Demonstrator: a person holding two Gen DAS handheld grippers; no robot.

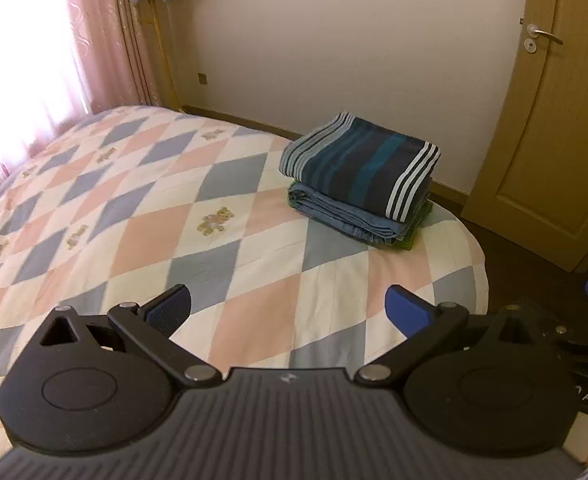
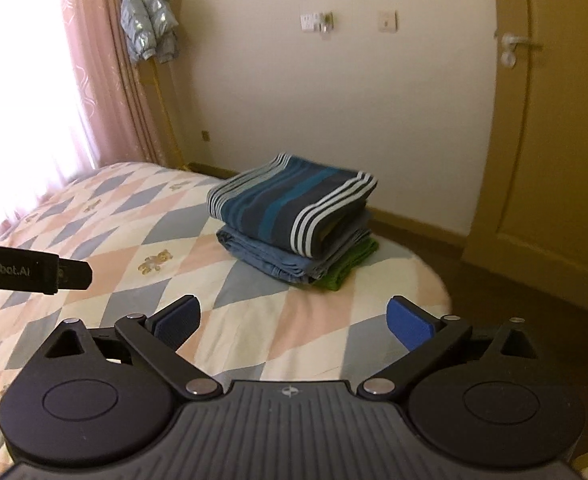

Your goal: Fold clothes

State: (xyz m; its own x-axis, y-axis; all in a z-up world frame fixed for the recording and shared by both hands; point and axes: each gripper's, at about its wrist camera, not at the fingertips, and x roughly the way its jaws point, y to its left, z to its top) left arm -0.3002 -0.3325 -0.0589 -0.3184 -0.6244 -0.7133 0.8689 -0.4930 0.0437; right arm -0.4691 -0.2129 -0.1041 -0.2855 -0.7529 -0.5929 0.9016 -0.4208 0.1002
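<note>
quilted bed (image 1: 133,220) bears a stack of folded clothes (image 1: 358,176) at 1 o'clock; no loose garment shows, so folding looks finished. left gripper (image 1: 287,310) and right gripper (image 2: 291,316) hover wide apart, holding nothing.

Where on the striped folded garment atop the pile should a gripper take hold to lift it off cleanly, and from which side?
Probably the striped folded garment's white-banded front edge, approached from the camera side: its layers overhang the blue garment below.

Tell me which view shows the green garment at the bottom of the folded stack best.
The right wrist view: the green garment sticks out clearly from under the stack. In the left wrist view only a thin green edge shows.
</note>
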